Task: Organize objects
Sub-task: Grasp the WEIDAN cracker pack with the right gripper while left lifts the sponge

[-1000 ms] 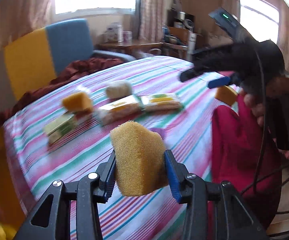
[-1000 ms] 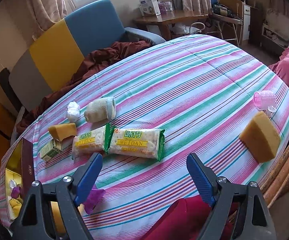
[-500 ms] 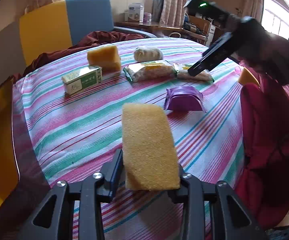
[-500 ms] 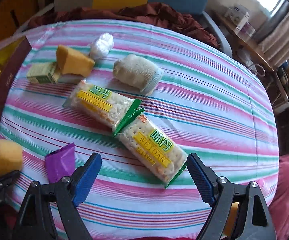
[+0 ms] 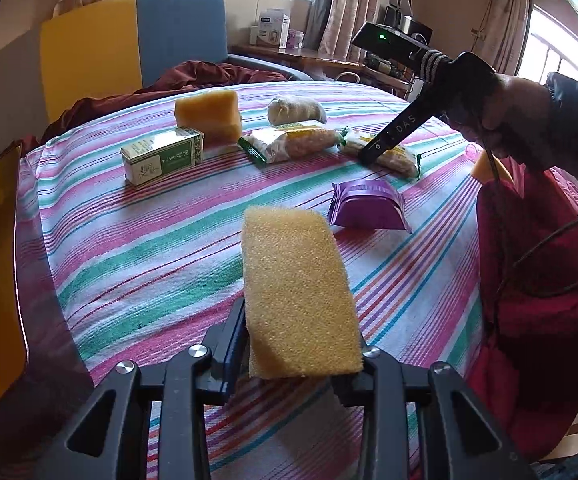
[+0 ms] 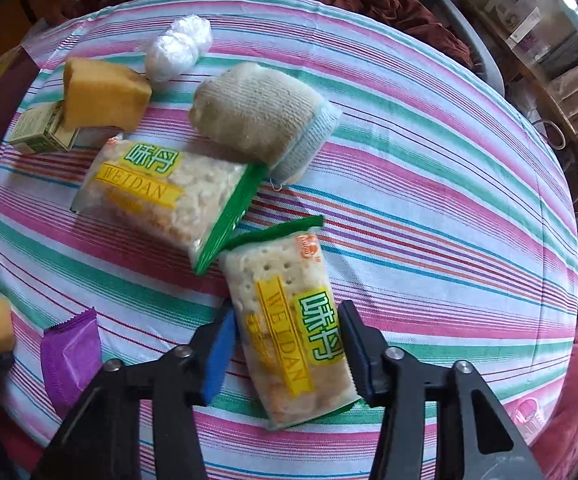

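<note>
- Over the near part of the striped bench (image 5: 137, 264), a flat yellow sponge (image 5: 297, 292) is held in the left claw (image 5: 297, 364), pinched at its near end between both pads so that most of its length sticks out forward and clear of the cloth; the grip looks suited to carrying it rather than pressing it down.
- Farther along the bench, the right claw (image 6: 289, 344) is pointed steeply down over the nearer cracker packet (image 6: 289, 336), and its jaws are closing with the packet between them, taken across its narrow width, presumably because the long side would be too wide to span.
- A second cracker packet (image 6: 161, 196) lies just beside the first, their green sealed ends touching or overlapping, so a clean lift may be needed to avoid dragging it.
- At the far side a cluster is seen: another sponge block (image 6: 103, 94) resting partly on a small green box (image 6: 43, 130), a rolled cloth (image 6: 261, 116) and a white wad (image 6: 179, 48), seemingly grouped there already.
- A purple wrapper (image 5: 367, 204) lies apart, between the two claws, not yet gathered.
</note>
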Available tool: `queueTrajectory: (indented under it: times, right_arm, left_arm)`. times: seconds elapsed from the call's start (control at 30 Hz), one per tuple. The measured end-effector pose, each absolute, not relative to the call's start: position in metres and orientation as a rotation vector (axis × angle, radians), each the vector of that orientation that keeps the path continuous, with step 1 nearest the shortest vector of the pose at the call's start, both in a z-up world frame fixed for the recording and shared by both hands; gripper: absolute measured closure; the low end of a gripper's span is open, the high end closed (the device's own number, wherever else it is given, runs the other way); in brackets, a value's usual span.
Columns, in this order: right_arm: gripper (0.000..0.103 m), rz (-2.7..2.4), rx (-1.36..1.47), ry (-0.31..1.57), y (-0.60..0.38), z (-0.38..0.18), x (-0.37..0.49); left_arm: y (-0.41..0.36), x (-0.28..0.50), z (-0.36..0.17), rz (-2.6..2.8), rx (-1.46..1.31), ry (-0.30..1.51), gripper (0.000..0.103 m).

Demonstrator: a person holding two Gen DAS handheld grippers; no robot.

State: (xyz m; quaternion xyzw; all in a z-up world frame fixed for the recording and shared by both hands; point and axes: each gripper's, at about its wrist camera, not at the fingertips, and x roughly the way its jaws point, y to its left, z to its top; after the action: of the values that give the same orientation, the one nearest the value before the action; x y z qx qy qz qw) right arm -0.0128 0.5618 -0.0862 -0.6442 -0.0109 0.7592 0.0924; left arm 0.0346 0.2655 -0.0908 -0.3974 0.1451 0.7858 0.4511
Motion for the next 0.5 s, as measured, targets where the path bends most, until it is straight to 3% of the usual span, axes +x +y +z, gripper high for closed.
queueTrajectory:
  times: [0.23, 0.5]
  right_arm:
    - [0.055, 2.196, -1.784, -0.015, 0.556, -0.061, 0.003]
    - [0.055, 2.524, -1.489, 0.135, 0.498, -0.003, 0.009]
  left_arm:
    - [0.259, 0.036, -0.082, 1.959, -0.982, 0.343, 0.071]
    - [0.230, 0.038, -0.037, 2.063, -0.887, 0.252, 0.071]
